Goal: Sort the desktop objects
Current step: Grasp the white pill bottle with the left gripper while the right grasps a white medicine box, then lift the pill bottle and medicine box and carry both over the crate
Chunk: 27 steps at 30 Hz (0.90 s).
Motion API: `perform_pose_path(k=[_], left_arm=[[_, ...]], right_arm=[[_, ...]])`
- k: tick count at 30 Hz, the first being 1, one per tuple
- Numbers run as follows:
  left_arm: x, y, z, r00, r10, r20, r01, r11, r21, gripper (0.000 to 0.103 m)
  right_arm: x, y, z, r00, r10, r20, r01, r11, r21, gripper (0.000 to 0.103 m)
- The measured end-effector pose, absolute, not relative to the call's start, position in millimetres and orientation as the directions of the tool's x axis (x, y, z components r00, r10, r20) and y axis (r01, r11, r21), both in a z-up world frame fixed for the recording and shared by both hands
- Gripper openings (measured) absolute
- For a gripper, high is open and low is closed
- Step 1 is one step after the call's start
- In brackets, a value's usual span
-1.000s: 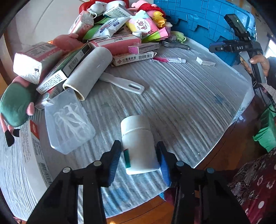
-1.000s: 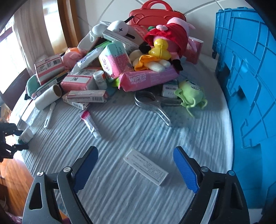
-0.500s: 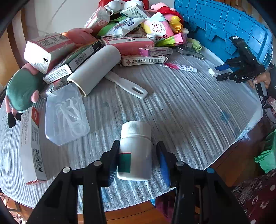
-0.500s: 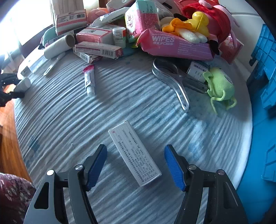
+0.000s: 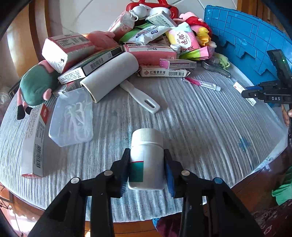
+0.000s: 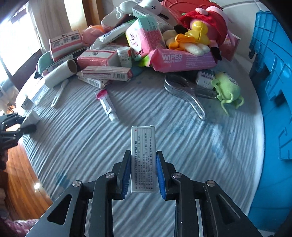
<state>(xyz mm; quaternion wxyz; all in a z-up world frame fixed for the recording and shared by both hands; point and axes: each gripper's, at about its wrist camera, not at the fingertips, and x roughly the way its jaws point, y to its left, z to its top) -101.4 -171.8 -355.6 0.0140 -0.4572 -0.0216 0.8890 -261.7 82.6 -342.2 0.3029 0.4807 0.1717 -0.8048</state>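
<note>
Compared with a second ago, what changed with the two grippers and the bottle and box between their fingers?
The left gripper closed from open onto the white bottle, now clamped. The right gripper came forward over the flat white box, which lay askew ahead of it, and shut on it lengthwise. The pile, lint roller and blue crate stayed put.

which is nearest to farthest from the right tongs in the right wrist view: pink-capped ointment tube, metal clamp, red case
1. Pink-capped white ointment tube, ahead and slightly left of the right tongs.
2. Shiny metal clamp, ahead to the right, a little farther back.
3. Red plastic carry case, at the far back of the pile.
</note>
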Motion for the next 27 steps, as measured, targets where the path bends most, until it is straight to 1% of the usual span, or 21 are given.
perform_pose_path(k=[6,9,12,16,22,27], left_arm=[[-122,-140,-335,-0.62,0.045,-0.783,-0.028,-0.999,-0.036,0.034],[-139,-128,-313,-0.648,0.031,-0.761,-0.033,-0.999,-0.013,0.034],[-158,-122,-284,-0.685,0.015,-0.728,-0.017,-1.0,-0.004,0.034],[-185,-112,-237,-0.746,-0.027,-0.665,0.0,-0.999,0.041,0.034],[-219,-95,-153,-0.845,-0.037,-0.534,-0.009,-0.996,0.084,0.034],[-235,-77,-93,-0.901,-0.017,-0.434,-0.037,-0.993,0.116,0.034]], right_arm=[[-269,83,-337,-0.371,-0.355,-0.858,0.585,-0.807,0.081,0.025],[-271,87,-319,-0.422,-0.355,-0.834,0.568,-0.821,0.061,0.025],[-273,99,-289,-0.474,-0.375,-0.797,0.548,-0.834,0.067,0.025],[-271,108,-239,-0.563,-0.394,-0.726,0.522,-0.851,0.057,0.025],[-266,108,-156,-0.681,-0.415,-0.604,0.499,-0.866,0.034,0.025],[-254,108,-92,-0.775,-0.405,-0.485,0.457,-0.889,0.012,0.025]])
